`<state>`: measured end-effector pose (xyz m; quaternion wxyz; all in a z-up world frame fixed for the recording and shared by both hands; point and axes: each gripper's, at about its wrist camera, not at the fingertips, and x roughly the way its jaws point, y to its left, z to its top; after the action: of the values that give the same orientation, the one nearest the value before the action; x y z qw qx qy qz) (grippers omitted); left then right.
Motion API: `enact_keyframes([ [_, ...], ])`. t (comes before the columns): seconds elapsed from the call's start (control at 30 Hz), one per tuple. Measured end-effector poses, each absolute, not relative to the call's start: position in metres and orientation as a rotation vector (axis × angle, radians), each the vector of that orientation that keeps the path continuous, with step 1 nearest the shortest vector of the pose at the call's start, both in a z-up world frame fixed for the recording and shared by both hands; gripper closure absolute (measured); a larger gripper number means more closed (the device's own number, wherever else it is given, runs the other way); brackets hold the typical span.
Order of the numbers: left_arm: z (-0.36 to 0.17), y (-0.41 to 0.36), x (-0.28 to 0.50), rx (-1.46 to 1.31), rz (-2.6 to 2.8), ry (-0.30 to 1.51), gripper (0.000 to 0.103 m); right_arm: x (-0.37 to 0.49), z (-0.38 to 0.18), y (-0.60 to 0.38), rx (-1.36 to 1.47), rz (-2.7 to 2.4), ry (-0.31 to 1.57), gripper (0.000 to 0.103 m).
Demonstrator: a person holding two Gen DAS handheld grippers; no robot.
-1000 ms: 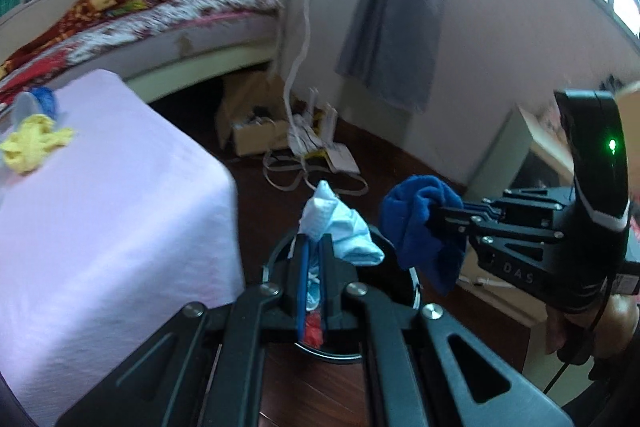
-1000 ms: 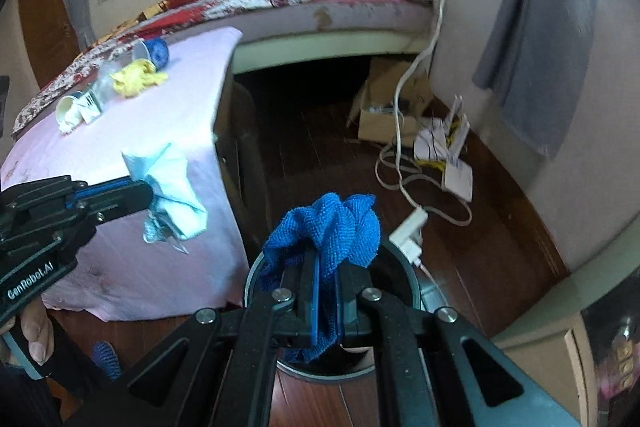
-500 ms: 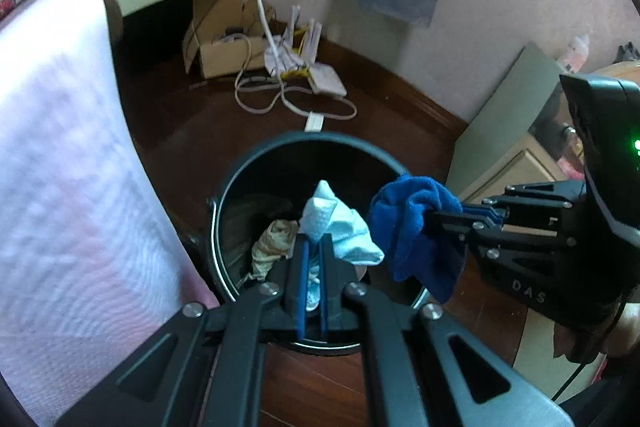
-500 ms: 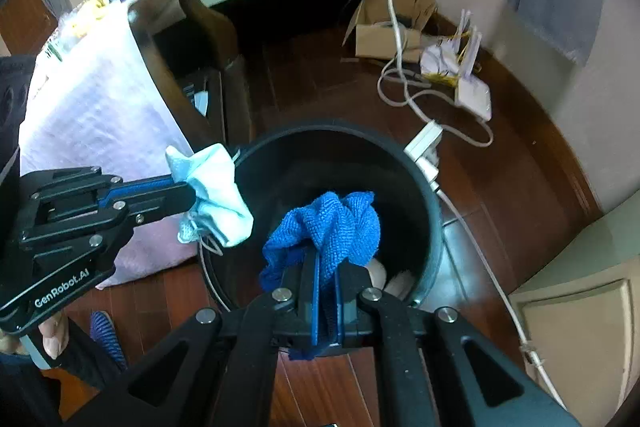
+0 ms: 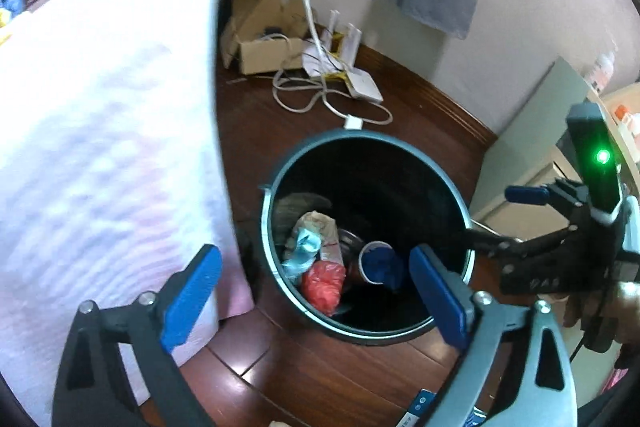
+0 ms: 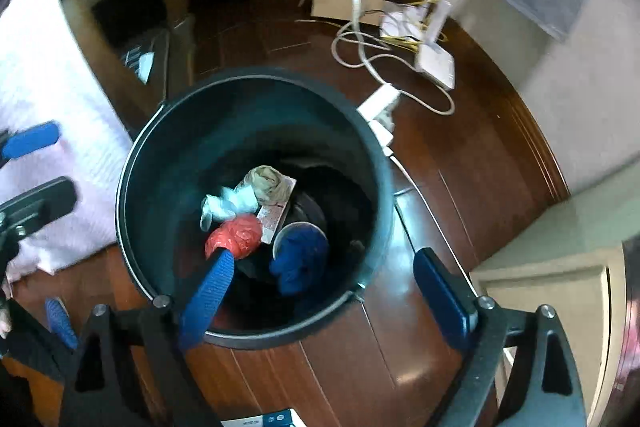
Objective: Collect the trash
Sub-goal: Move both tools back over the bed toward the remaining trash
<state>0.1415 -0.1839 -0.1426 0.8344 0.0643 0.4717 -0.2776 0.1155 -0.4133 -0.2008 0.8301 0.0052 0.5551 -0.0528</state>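
1. A bedroom with a dark wooden floor; a table under a pale pink cloth stands to the left of both tools, and a cardboard box and loose white cables lie on the floor beyond them.
2. A round black bin stands on the floor directly below and just ahead of both tools.
3. The left gripper has just been opening; its blue pads now stand wide apart with nothing between them.
4. The right gripper has also just been opening and is likewise empty, its pads spread over the bin's near rim.
5. Half a second ago the left tool pinched a pale blue tissue and the right a blue cloth. Now the tissue and the blue cloth lie inside the bin, beside a red wad and a paper cup.
6. Judgement: this drop is done; more rubbish seems to wait at the table's far edge.
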Motion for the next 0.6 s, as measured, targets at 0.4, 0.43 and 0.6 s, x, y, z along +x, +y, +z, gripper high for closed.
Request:
enact_keyframes([
  [0.4, -0.093, -0.148, 0.118, 0.124, -0.503, 0.896, 0.001, 0.095, -0.106, -0.376, -0.004, -0.119, 0.979, 0.000],
  [0.43, -0.088, -0.143, 0.117, 0.117, -0.503, 0.887, 0.001, 0.095, -0.100, -0.373, -0.004, -0.114, 0.966, 0.000],
  [0.6, -0.070, -0.124, 0.108, 0.118, -0.464, 0.840, 0.001, 0.088, -0.079, -0.351, 0.005, -0.076, 0.919, 0.000],
])
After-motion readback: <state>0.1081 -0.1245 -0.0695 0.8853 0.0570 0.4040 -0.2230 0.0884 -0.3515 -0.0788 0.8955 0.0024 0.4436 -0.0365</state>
